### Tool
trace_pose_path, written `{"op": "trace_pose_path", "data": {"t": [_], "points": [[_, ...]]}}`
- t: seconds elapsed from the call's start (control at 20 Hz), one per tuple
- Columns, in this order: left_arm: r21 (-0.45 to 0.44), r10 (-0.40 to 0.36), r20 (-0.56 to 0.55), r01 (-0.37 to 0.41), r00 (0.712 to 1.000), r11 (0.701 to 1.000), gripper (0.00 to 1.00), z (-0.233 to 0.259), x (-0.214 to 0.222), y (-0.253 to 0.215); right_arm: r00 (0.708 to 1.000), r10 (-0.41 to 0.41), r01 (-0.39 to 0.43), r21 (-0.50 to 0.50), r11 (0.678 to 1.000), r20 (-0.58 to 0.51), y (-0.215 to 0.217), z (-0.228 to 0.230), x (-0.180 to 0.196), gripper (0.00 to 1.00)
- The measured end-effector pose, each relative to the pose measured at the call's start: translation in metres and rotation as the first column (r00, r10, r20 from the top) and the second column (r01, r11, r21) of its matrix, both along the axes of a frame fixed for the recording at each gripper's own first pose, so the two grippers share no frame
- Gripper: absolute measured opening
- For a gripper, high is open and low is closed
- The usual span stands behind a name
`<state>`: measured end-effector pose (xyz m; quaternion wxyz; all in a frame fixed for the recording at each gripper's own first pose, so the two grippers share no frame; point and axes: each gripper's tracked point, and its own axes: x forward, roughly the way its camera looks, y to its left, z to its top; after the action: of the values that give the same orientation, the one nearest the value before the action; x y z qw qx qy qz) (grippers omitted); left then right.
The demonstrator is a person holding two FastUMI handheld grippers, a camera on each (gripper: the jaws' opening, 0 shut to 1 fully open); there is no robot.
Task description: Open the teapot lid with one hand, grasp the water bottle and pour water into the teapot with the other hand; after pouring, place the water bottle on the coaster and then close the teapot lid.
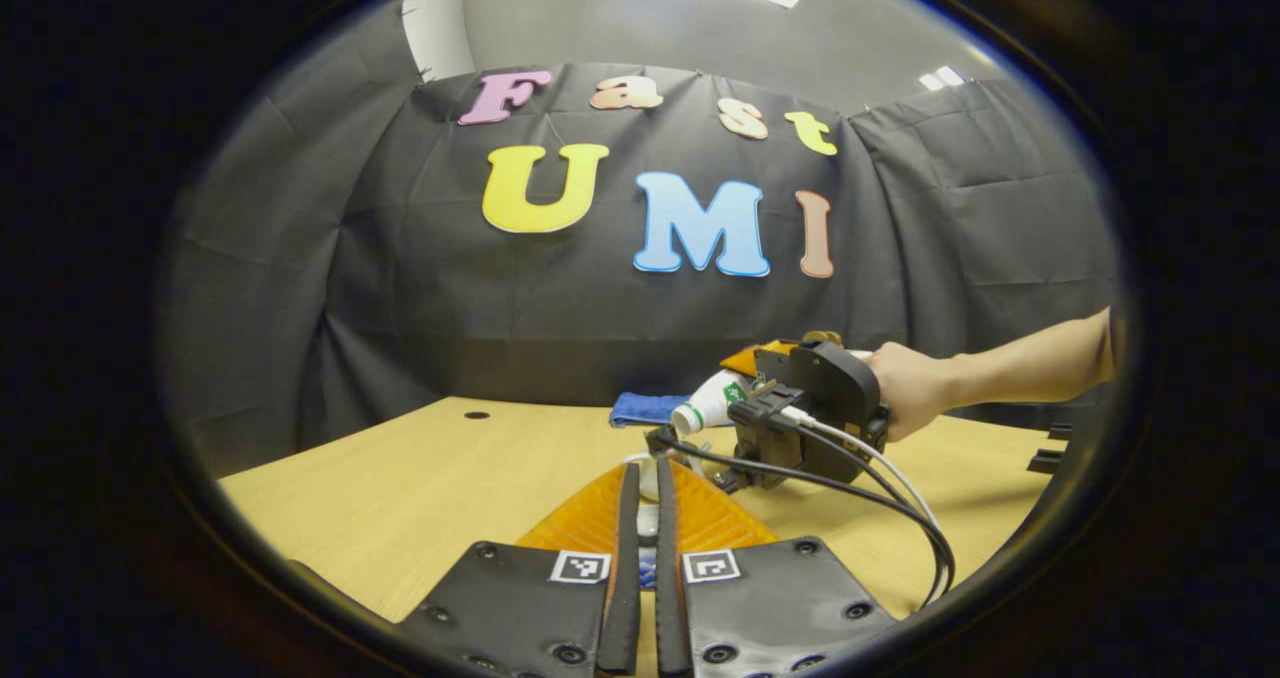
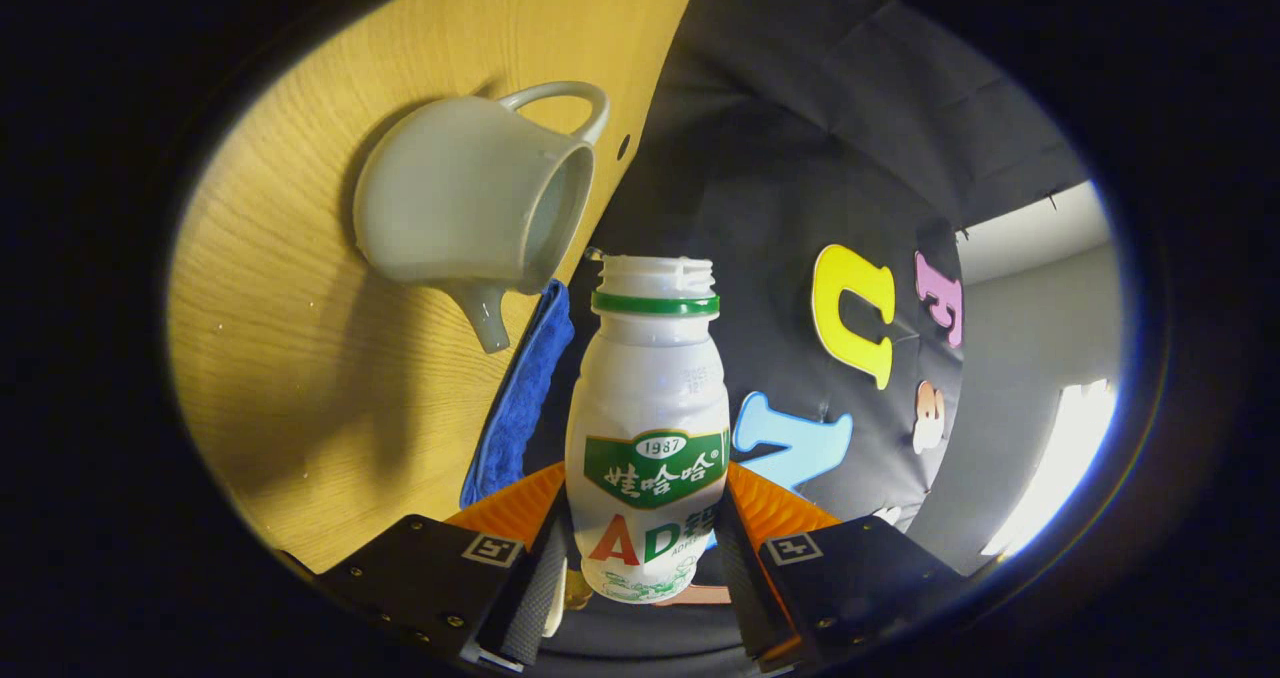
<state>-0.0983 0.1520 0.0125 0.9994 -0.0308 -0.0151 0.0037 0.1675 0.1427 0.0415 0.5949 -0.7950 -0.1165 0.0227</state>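
Note:
A white teapot (image 2: pixel 470 208) stands on the wooden table (image 2: pixel 300 378) with its top uncovered; the right gripper view is rolled sideways. My right gripper (image 2: pixel 643 518) is shut on a white capless water bottle (image 2: pixel 650 408), whose mouth lies close to the teapot's spout. In the left gripper view the bottle (image 1: pixel 705 405) is tipped leftward in the right gripper (image 1: pixel 745 393), held by a hand (image 1: pixel 915 388). My left gripper (image 1: pixel 647 478) is shut on a small white piece, apparently the teapot lid (image 1: pixel 648 523), mostly hidden by the fingers. A blue coaster (image 1: pixel 645 408) lies behind.
Black and white cables (image 1: pixel 900 498) trail from the right gripper across the table (image 1: pixel 400 488) toward the front right. A small dark hole (image 1: pixel 477 415) sits in the tabletop at the back left. The black cloth wall closes off the far edge.

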Motion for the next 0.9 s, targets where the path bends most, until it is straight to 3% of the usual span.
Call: {"op": "trace_pose_path", "data": {"t": [0.15,0.25,0.35,0.5,0.55,0.6,0.65,0.75,0.9], "points": [[0.009,0.007,0.003,-0.007,1.000,1.000,0.17,0.001,-0.001,0.000,0.993,-0.015,0.036,0.181,0.983,-0.120,-0.005,-0.014,0.001,0.73],[0.004,0.005,-0.001,-0.005,1.000,1.000,0.17,-0.001,0.001,-0.002,0.979,-0.003,0.071,0.327,0.942,-0.204,-0.006,-0.024,-0.001,0.73],[-0.008,0.000,-0.006,0.000,1.000,1.000,0.17,-0.002,0.004,-0.003,0.964,0.021,0.107,0.459,0.882,-0.265,-0.007,-0.027,-0.005,0.71],[-0.011,-0.005,0.010,0.005,1.000,1.000,0.17,0.006,0.011,-0.005,0.937,0.072,0.167,0.622,0.765,-0.340,-0.015,-0.028,-0.015,0.73],[-0.005,-0.007,0.013,0.007,1.000,1.000,0.12,0.007,0.016,-0.007,0.930,0.091,0.186,0.668,0.721,-0.357,-0.020,-0.027,-0.020,0.73],[0.002,-0.011,0.016,0.011,1.000,1.000,0.17,0.011,0.021,-0.010,0.924,0.110,0.203,0.710,0.674,-0.368,-0.026,-0.025,-0.024,0.73],[0.007,-0.020,0.019,0.020,1.000,1.000,0.13,0.014,0.028,-0.013,0.913,0.136,0.226,0.752,0.619,-0.386,-0.033,-0.026,-0.028,0.73],[-0.006,-0.046,0.029,0.046,0.999,0.999,0.17,0.022,0.044,-0.020,0.894,0.193,0.267,0.826,0.496,-0.405,-0.045,-0.022,-0.046,0.70],[-0.033,-0.085,0.019,0.086,0.996,0.996,0.13,0.029,0.079,-0.032,0.874,0.254,0.317,0.883,0.347,-0.414,-0.065,-0.016,-0.065,0.70]]}}
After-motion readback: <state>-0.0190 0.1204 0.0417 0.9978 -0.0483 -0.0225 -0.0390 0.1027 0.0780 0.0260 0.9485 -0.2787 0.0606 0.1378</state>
